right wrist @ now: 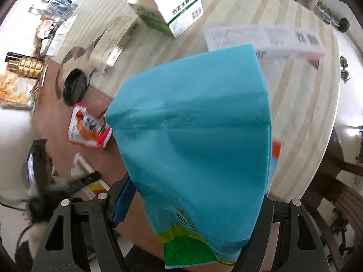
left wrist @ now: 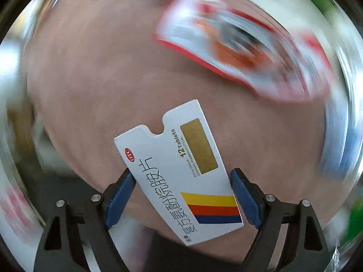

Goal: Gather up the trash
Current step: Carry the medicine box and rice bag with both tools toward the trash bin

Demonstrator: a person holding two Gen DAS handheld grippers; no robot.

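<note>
We see the round table (right wrist: 301,72), striped pale wood over most of its top with a reddish-brown patch along its left edge, carrying everything here. Biggest item is the blue bag (right wrist: 199,136) with green print at its bottom end: right gripper (right wrist: 195,204) is clamped on it, held up off the table and blocking most of the right wrist view. Behind the bag, toward the far right edge, a long white carton (right wrist: 267,39) with a barcode, blurred. At the far edge an opened white-and-green box (right wrist: 172,11), flap torn up; just left of it a flat grey-white pack (right wrist: 118,38), print unreadable. Black round lid (right wrist: 74,87) sits where the striped wood meets the brown patch, near the left edge. Red-and-white snack wrapper (right wrist: 88,127) lies on the brown patch just below the lid; same wrapper shows motion-blurred in the left wrist view (left wrist: 238,43). Left gripper (left wrist: 181,195) is closed on the white tablet box (left wrist: 179,172), marked "12 Tablets" with yellow, red and blue stripes, pinched across its long sides between the blue pads (left wrist: 122,199), tilted and held above the brown patch, apart from the wrapper
</note>
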